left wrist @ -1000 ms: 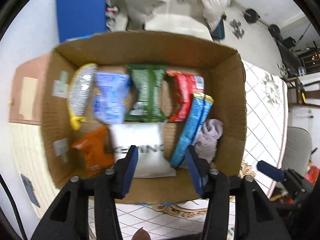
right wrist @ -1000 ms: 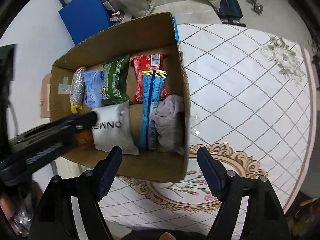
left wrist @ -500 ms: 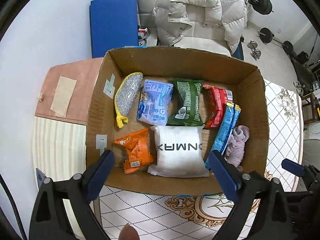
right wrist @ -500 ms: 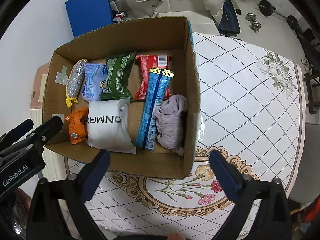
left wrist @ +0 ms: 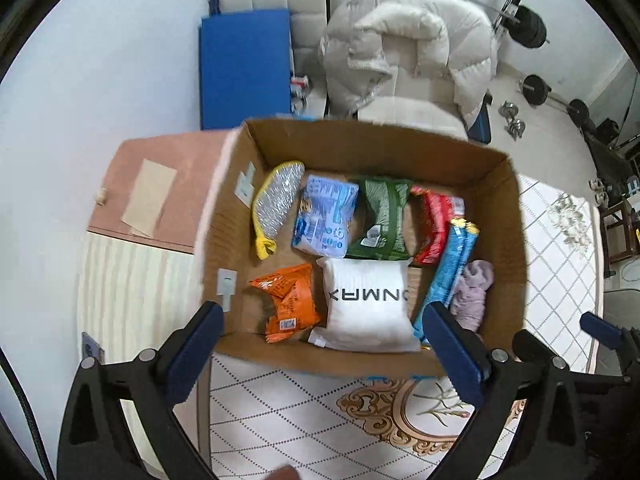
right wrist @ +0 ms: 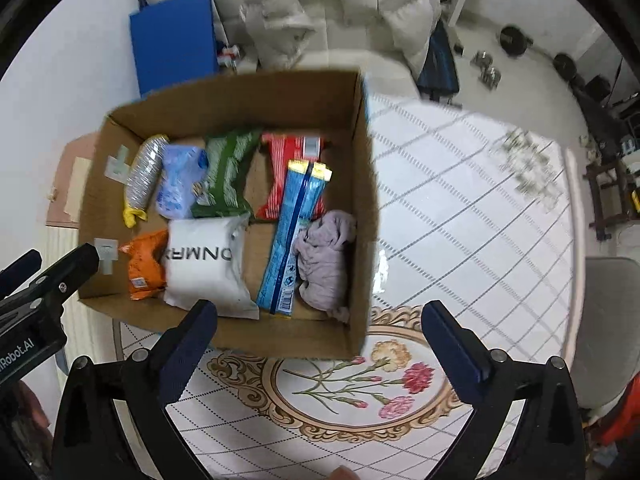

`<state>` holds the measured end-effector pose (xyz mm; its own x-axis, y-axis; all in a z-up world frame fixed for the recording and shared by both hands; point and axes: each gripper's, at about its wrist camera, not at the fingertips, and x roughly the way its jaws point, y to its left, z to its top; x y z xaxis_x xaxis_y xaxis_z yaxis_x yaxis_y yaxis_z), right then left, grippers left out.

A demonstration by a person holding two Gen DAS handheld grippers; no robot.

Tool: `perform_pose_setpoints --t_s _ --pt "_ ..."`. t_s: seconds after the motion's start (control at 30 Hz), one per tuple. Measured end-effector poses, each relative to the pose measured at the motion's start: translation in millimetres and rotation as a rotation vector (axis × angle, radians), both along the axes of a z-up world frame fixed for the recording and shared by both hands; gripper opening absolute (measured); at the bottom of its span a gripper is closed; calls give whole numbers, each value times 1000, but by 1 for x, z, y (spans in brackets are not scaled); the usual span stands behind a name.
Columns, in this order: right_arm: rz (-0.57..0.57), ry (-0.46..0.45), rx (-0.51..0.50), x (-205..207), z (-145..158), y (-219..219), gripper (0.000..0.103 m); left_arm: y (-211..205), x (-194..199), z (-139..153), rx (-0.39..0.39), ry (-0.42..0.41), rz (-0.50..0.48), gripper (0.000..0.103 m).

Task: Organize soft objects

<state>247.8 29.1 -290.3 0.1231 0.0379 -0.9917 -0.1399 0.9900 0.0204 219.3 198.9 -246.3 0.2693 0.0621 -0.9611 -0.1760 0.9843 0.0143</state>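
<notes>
Both the left tongs (left wrist: 322, 346) and right tongs (right wrist: 320, 340) have just spread wide and empty above the cardboard box (left wrist: 372, 148), where the white pouch (left wrist: 366, 304) lies: light, squashy, probably slippery, best pinched across its middle.

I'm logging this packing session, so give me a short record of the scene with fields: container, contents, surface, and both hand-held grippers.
container: open cardboard box
back row: silver pouch, light blue pack, green packet, red packet
front row: orange packet, white pillow pack, long blue packet, lilac cloth
surface: floral patterned tablecloth
left hand-held gripper: open, holding nothing, jaws just opened
right hand-held gripper: open, holding nothing
</notes>
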Motion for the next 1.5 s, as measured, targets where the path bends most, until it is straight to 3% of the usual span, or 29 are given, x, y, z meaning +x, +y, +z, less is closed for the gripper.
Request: perform_pose_setpoints --t_s 0.27,0.67,1.0,1.23,1.5 --pt "16 -180 32 -59 93 -25 103 -18 -68 79 26 -146 -10 102" --pt "35 -352 54 -152 200 -46 103 -33 -146 158 7 -247 -17 102" --pt "67 -423 69 -201 251 -51 103 -42 -183 202 26 -346 -44 102" --pt "34 -509 31 -203 266 -55 103 -41 -185 207 66 -386 -24 103" --pt "20 -524 9 -201 270 -56 103 -40 -188 210 60 -399 -23 103"
